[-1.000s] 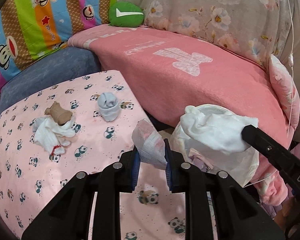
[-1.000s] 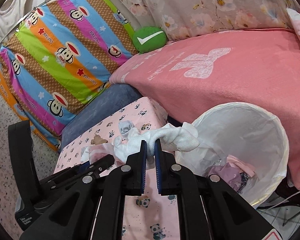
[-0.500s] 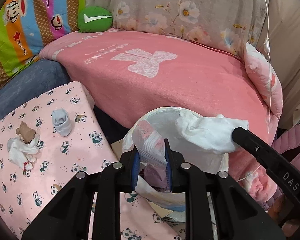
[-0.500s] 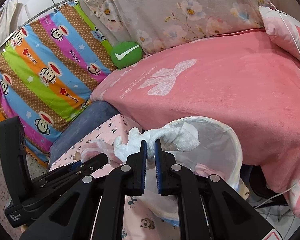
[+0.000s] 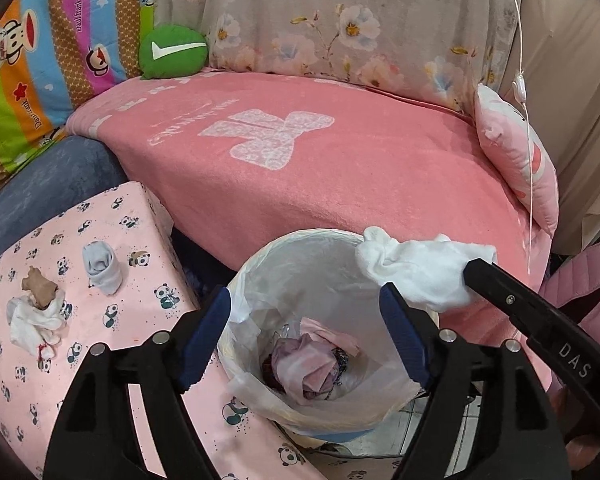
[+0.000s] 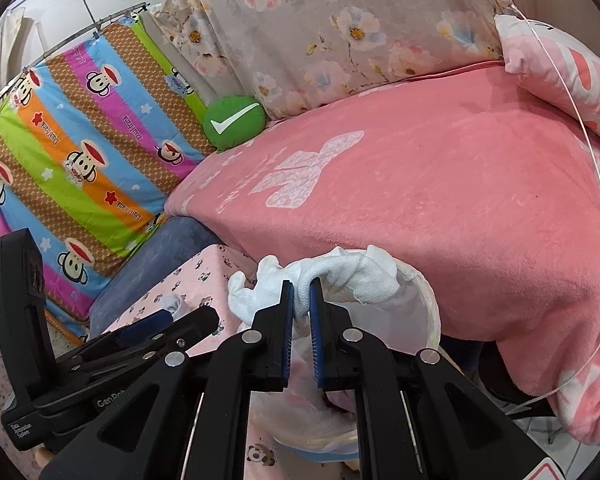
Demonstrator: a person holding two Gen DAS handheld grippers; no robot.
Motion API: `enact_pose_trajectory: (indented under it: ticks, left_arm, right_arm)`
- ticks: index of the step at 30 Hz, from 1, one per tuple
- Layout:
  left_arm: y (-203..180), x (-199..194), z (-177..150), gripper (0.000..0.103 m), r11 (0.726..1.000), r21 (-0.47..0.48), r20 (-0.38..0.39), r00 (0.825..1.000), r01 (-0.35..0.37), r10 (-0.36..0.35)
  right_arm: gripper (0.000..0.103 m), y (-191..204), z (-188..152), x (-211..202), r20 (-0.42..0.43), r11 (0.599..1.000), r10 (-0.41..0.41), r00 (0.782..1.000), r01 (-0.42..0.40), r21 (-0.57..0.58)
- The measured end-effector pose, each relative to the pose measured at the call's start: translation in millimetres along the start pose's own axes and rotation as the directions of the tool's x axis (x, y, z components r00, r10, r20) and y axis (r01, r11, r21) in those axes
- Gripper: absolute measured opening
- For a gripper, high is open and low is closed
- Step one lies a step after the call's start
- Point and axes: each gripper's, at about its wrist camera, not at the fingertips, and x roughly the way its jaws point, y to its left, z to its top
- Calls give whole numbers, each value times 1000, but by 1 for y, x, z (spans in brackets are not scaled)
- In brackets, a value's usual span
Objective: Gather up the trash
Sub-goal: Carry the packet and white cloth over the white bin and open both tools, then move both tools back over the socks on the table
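Note:
A white-lined trash bin point(image 5: 300, 252) stands beside the panda-print table point(image 5: 80, 364); pink and white trash point(image 5: 308, 364) lies inside it. My left gripper point(image 5: 306, 316) is open and empty over the bin mouth. My right gripper point(image 6: 301, 286) is shut on a crumpled white cloth point(image 6: 340, 272) and holds it over the bin rim point(image 6: 428, 292); the cloth also shows in the left wrist view point(image 5: 420, 268). On the table lie a grey rolled sock point(image 5: 100, 266), a brown scrap point(image 5: 40, 286) and a white crumpled cloth point(image 5: 32, 320).
A pink blanket-covered bed point(image 5: 320, 160) runs behind the bin, with a pink pillow point(image 5: 516, 160) at right and a green cushion point(image 5: 172, 52) at the back. A blue cushion point(image 5: 40, 184) is left of the bed. A white cord point(image 5: 524, 120) hangs at right.
My left gripper moved over the bin and opened; the pink-white wad it held is gone from its jaws. My right gripper followed, still holding the white cloth.

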Motion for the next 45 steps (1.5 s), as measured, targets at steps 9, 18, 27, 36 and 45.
enact_pose_trajectory:
  ticks: [9, 18, 27, 36, 45]
  left_arm:
    - [10, -6, -1, 85, 996, -13, 24, 996, -83, 84]
    - [25, -14, -5, 89, 992, -42, 45, 992, -115, 117]
    - [40, -25, -10, 89, 989, -73, 55, 990, -125, 130]
    - [66, -38, -18, 89, 982, -123, 63, 987, -141, 149]
    - [106, -49, -33, 90, 966, -190, 54, 980, -177, 190]
  right_arm:
    - [16, 9, 6, 6, 1, 999, -5, 1000, 5, -34]
    - [28, 27, 1, 9, -13, 996, 1, 1000, -3, -85]
    - [28, 48, -9, 9, -34, 992, 2, 999, -7, -127]
    - [33, 77, -21, 12, -50, 985, 7, 999, -16, -174]
    - [34, 111, -35, 23, -84, 974, 23, 996, -42, -221]
